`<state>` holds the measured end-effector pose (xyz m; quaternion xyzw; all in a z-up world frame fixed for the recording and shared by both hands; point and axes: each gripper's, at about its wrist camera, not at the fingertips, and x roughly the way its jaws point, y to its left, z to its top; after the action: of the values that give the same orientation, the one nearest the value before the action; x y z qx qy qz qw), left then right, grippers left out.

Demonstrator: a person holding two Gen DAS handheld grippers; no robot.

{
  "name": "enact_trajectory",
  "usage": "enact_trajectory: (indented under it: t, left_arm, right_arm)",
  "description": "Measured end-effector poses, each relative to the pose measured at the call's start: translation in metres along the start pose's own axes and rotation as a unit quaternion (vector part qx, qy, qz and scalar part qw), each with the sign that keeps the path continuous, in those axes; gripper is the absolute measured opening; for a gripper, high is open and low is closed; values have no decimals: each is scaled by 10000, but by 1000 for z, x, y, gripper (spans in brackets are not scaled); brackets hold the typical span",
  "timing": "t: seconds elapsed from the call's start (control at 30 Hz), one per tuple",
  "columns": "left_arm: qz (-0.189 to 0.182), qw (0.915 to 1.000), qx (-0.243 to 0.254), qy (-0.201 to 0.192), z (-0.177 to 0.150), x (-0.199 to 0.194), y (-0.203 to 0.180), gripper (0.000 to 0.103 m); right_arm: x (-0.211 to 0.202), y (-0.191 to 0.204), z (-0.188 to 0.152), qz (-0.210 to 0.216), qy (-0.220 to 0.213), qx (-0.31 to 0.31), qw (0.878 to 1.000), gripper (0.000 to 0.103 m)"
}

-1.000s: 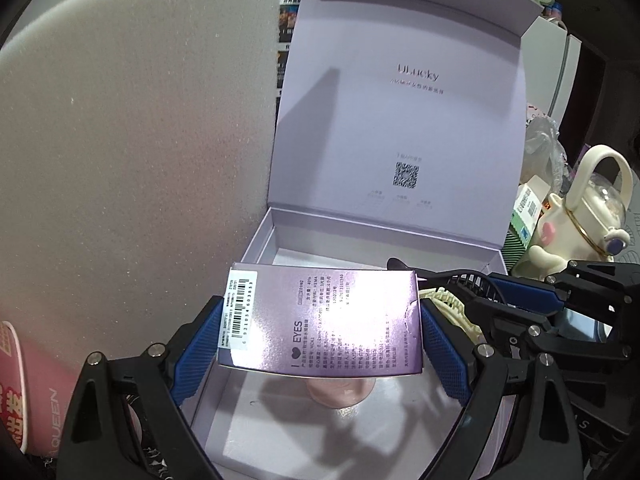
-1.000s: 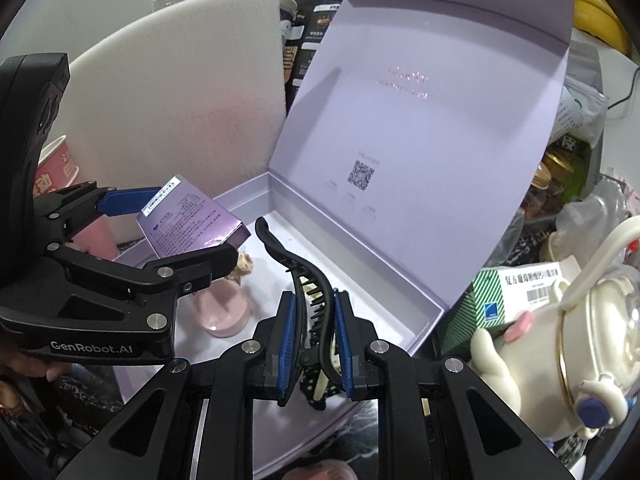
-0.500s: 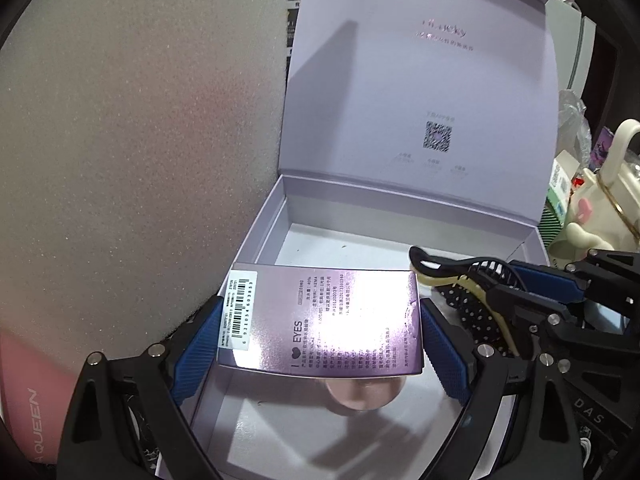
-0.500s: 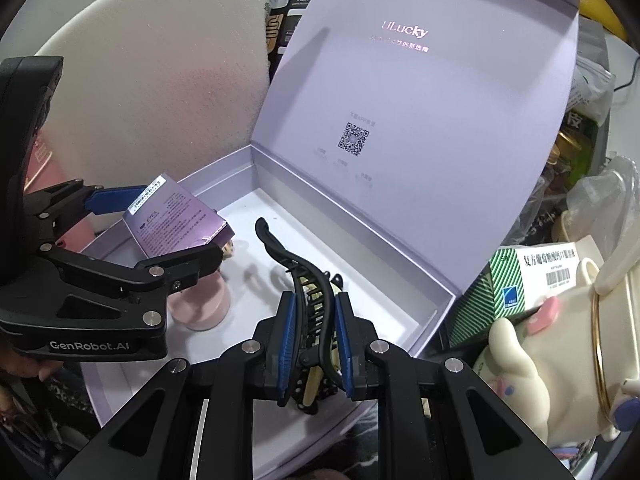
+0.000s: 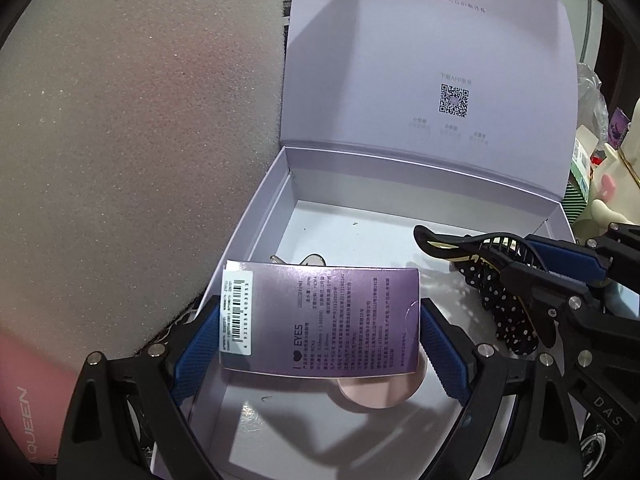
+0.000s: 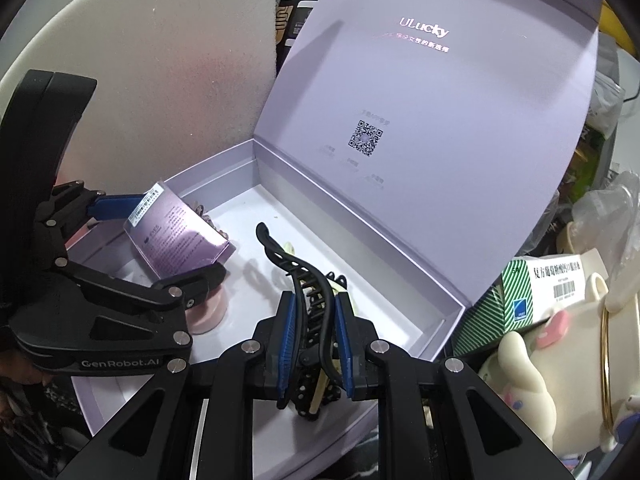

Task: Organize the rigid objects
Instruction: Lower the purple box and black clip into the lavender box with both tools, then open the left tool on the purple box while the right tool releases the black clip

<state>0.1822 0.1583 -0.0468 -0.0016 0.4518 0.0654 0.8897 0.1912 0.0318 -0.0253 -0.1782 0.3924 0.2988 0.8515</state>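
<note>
Here the purple carton [image 5: 320, 320] spans the left tool [image 5: 320, 344] crosswise.

The left black plastic claw [image 5: 320, 344] has ribbed blue pads [image 5: 198, 344], silver screws, and white "GenRobot.AI" lettering; the right claw [image 6: 316, 344] looks the same.

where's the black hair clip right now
The black hair clip is clamped in the right gripper, held over the right half of the open lavender box, to the right of the purple carton in the left gripper.
</note>
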Motion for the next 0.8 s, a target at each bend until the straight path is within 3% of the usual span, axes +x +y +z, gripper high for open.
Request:
enact_trajectory:
  t: [0.23,0.67,0.8]
  left_arm:
    - [-87,9997,-64,214,-1,11,1,93]
    - [-84,9999,16,132,0,1,-5,93]
    - [-100,9999,5,49,-1,-10,-3,93]
  right_arm:
    - [4,4,0,-60,32,-38,10000,19]
    - [6,3,8,-188,108,-72,9997,20]
    - [0,1,10,-185,94,-37,9998,32]
